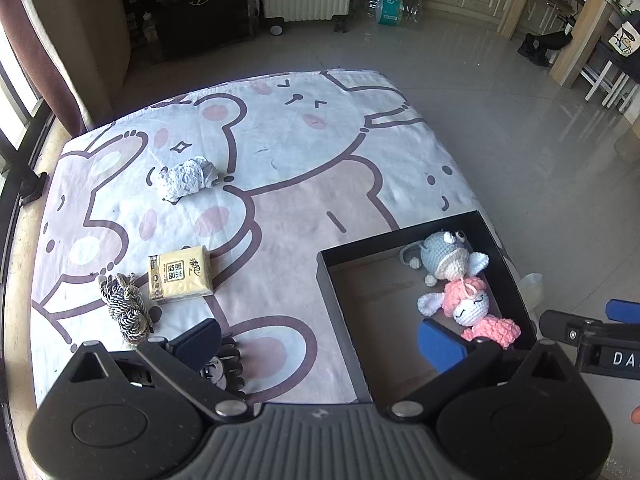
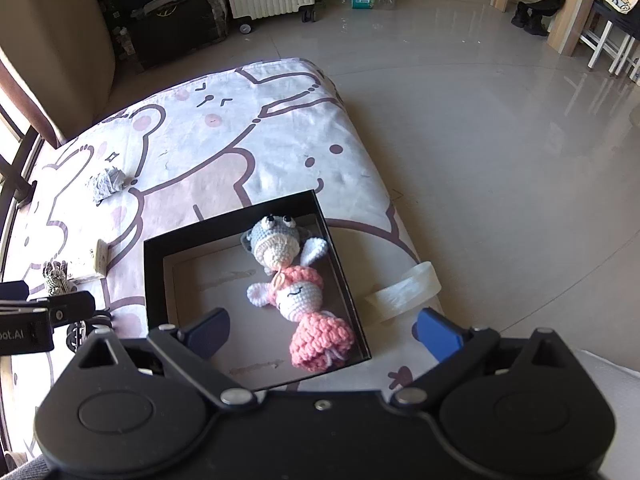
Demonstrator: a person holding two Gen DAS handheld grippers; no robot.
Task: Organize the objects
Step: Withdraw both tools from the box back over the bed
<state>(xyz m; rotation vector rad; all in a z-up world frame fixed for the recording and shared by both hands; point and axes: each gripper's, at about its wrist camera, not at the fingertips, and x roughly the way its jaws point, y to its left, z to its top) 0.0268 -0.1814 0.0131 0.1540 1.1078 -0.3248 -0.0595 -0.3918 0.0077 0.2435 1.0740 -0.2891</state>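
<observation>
A black box sits on the cartoon-print cloth. A grey crochet toy and a pink crochet doll lie inside it along its right wall. My left gripper is open and empty over the box's left wall, one finger outside the box and one inside. My right gripper is open and empty above the box. Below it lie the pink doll and, farther off, the grey toy. Nothing touches its pads.
On the cloth left of the box lie a yellow tissue pack, a coiled striped rope, crumpled paper and a dark object beside my left finger. A clear tape roll lies right of the box near the cloth's edge.
</observation>
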